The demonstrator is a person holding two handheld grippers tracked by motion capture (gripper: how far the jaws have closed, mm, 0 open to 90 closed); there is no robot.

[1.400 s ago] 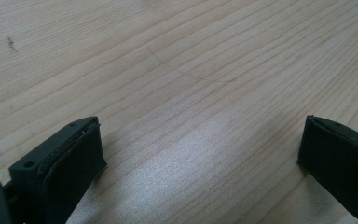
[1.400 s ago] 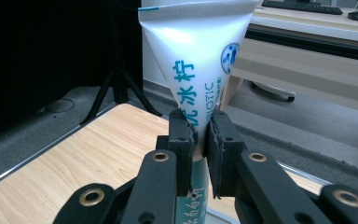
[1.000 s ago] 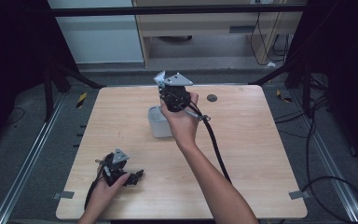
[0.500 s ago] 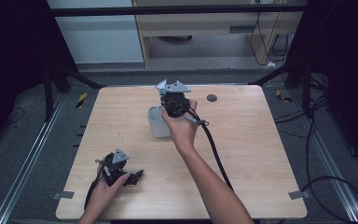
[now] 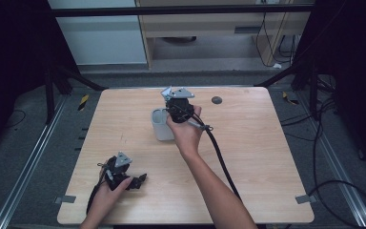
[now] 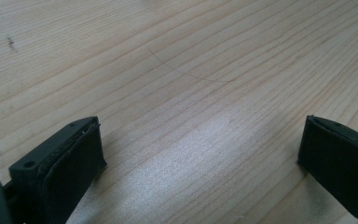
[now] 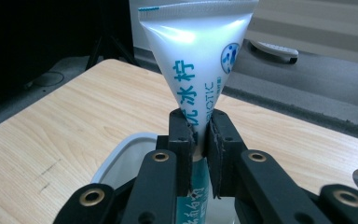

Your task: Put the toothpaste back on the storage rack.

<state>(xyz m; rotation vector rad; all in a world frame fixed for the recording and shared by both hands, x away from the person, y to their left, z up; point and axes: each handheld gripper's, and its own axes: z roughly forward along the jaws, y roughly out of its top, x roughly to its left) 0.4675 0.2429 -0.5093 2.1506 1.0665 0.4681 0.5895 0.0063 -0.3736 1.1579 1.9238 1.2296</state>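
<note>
My right gripper (image 7: 198,133) is shut on a white toothpaste tube (image 7: 193,56) with teal lettering, held upright with its crimped end up. The tube's lower part hangs over the mouth of a white cup (image 7: 121,161). From above, the right gripper (image 5: 177,102) hovers over that cup (image 5: 161,125) near the table's middle back. My left gripper (image 5: 136,181) rests low at the front left, held by a hand. In its own view the left gripper (image 6: 200,149) stands open, jaws wide apart, with bare wood between them.
A small dark round disc (image 5: 216,100) lies on the wooden table (image 5: 257,157) behind and right of the cup. A black cable (image 5: 219,152) trails from the right gripper along the forearm. Metal rails and dark frame legs flank the table.
The right gripper has moved slightly back toward the person and down, bringing the tube over the cup. The left gripper has stayed put.
</note>
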